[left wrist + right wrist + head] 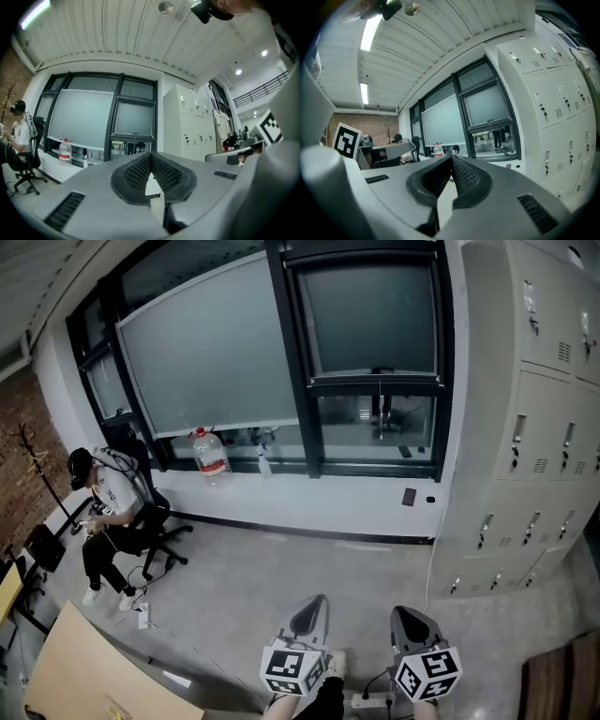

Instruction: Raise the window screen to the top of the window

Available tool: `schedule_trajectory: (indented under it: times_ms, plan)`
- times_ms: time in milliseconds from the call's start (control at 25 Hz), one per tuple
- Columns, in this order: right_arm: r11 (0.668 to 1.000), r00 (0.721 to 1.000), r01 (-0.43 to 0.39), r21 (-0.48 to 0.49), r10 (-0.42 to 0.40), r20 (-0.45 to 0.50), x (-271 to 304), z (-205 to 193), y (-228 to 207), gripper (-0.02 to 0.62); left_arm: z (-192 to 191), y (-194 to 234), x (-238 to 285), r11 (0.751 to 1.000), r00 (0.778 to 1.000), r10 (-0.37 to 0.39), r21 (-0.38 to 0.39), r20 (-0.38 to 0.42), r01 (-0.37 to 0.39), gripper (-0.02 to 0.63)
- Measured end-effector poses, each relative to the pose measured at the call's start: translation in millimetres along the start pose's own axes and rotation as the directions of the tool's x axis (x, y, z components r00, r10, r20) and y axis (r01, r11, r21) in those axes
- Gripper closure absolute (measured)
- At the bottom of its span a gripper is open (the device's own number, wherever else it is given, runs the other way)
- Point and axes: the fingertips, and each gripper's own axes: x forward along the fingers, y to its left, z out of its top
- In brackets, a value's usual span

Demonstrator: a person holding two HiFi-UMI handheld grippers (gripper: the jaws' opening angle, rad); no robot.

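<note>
At the bottom centre of the head view, the grey left gripper (312, 604) with its black-and-white marker cube and the matching grey right gripper (405, 613) are held side by side, low over the bare grey concrete floor (281, 568). In each gripper view the black ribbed pads meet at the tip, so the jaws of the left gripper (151, 156) and of the right gripper (451, 158) are together with nothing between them. Beyond the floor, the white wall below the sill (356, 512) lies well apart from both tools. Above it, in the upper centre of the frame, is the narrow black-framed window (375, 465). The grey translucent window screen (375, 315) covers its upper part, the dark bottom rail (380, 381) sits roughly two-thirds of the way down, and a thin pull cord (380, 404) appears to hang from the rail's centre. Judged from this, the task is at the approach step and no contact has been made. The next move calls for closing the distance to the window, spreading the jaws of one gripper, and taking the rail's centre or the cord; which of the two operates the screen cannot be told from here.
</note>
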Motion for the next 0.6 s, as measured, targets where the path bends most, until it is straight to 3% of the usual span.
schedule_trajectory:
  times_ms: [320, 600]
  plan:
    - [1.000, 0.999, 0.031, 0.003, -0.030, -0.039, 58.9, -6.9, -47.3, 0.591, -25.3, 33.7, 69.3, 0.999, 1.000, -0.006, -0.039, -0.016, 0.006, 0.603]
    - [0.997, 0.998, 0.064, -0.034, -0.064, 0.005, 179.1, 29.1, -106.2, 0.591, -17.7, 97.8, 195.5, 0.998, 0.999, -0.031, -0.047, 0.029, 0.032, 0.603]
